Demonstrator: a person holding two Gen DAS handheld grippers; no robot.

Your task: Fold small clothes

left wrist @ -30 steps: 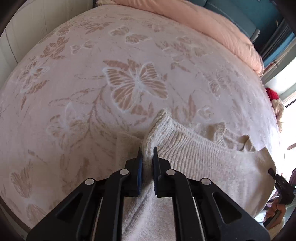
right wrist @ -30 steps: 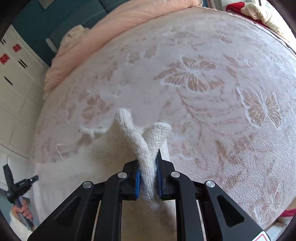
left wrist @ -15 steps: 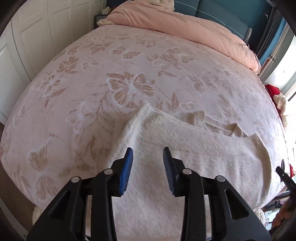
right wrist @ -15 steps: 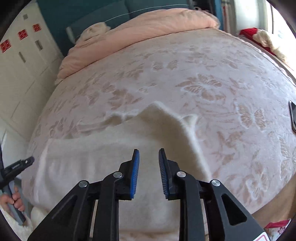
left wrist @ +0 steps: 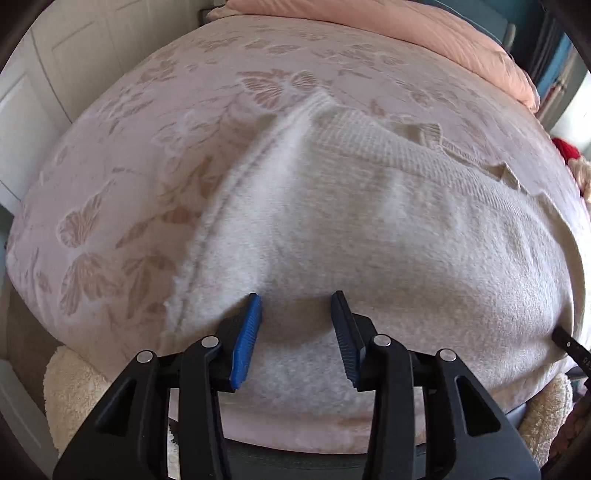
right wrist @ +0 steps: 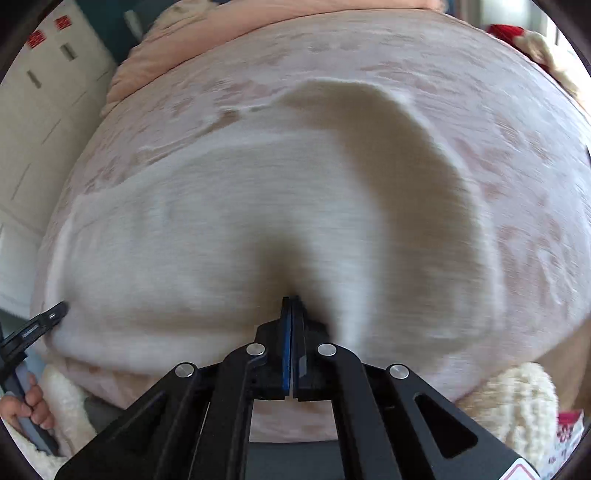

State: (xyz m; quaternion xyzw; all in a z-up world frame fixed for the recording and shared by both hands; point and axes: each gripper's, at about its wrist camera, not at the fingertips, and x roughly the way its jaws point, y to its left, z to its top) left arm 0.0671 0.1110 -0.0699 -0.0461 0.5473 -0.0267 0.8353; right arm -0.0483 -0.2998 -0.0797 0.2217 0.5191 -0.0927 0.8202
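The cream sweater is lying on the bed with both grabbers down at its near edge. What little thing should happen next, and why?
Probably the left gripper should close on the near edge of the sweater. Its jaws stand open with the knit between them, pads not pressing, while the right gripper looks shut at the same edge. With both sides held, that edge could be lifted and folded over evenly.

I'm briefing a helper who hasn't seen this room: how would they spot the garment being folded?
Start at the bed covered by a pale pink bedspread with a raised butterfly pattern. On its near half lies a cream knit sweater, spread flat. It is the only plain, fuzzy, unpatterned piece there, with a ribbed edge at its far side, unlike the smooth peach duvet bunched at the head.
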